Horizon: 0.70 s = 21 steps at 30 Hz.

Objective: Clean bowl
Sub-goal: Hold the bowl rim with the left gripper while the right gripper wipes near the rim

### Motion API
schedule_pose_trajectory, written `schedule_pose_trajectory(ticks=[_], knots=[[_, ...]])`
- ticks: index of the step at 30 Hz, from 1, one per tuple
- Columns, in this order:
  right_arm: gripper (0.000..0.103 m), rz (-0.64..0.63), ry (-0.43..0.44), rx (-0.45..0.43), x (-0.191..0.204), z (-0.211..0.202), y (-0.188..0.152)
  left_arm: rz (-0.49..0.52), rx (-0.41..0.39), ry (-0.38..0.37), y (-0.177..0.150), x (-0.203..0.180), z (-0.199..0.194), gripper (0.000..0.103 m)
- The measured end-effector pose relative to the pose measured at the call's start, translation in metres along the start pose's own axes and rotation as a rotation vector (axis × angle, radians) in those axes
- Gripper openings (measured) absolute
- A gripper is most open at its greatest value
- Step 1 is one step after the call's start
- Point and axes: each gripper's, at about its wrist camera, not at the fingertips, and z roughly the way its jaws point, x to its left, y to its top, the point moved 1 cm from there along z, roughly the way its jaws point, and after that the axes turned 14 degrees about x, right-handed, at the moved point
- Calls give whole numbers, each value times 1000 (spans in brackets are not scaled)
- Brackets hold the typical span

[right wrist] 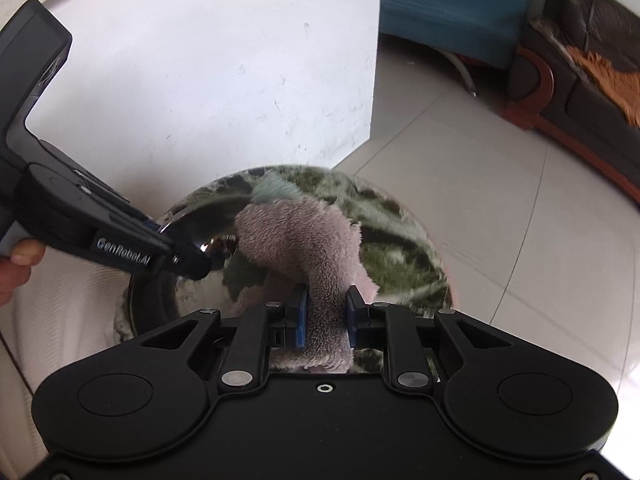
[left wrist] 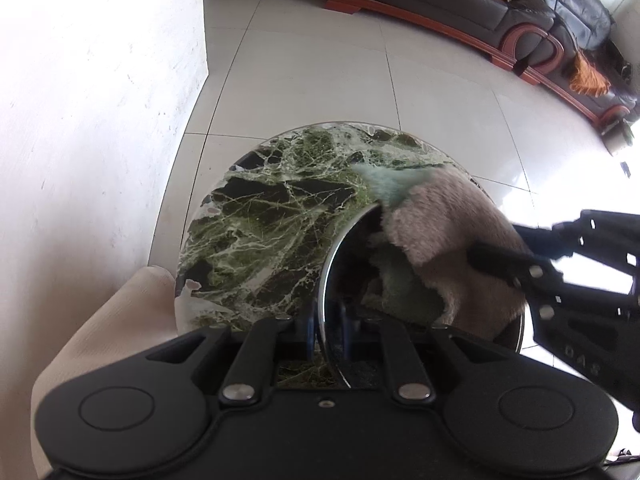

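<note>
A shiny steel bowl [left wrist: 348, 264] stands tilted on a round green marble table [left wrist: 260, 220]. My left gripper [left wrist: 328, 320] is shut on its near rim, one pad inside and one outside. A pink and pale green cloth [left wrist: 448, 224] lies in and over the bowl. My right gripper [left wrist: 492, 264] comes in from the right, pressed into the cloth. In the right wrist view my right gripper [right wrist: 326, 316] is shut on a fold of the cloth [right wrist: 296, 232], which bulges into the bowl [right wrist: 212, 210]. The left gripper [right wrist: 188, 264] clamps the rim from the left.
The table [right wrist: 400, 264] is small, with its edge close all round. A white wall [left wrist: 100, 100] stands to the left, a cream cushion [left wrist: 112, 320] below it. A dark sofa with wood trim [left wrist: 520, 12] lines the far side of the tiled floor [left wrist: 320, 80]. A person's thumb [right wrist: 24, 252] holds the left handle.
</note>
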Motion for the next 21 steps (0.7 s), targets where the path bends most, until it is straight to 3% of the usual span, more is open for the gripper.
schedule_pose_trajectory(ticks=[6,15,21], knots=[[20,-51,0,-12,2,13,21,-4,-3,4,-1,-2,1,12],[20,98,32,13,-5,1,-21,-4,-5,6,0,-3,0,12],[20,26,-10,0,0,-1,-5,32,0,21,1,-6,-1,13]])
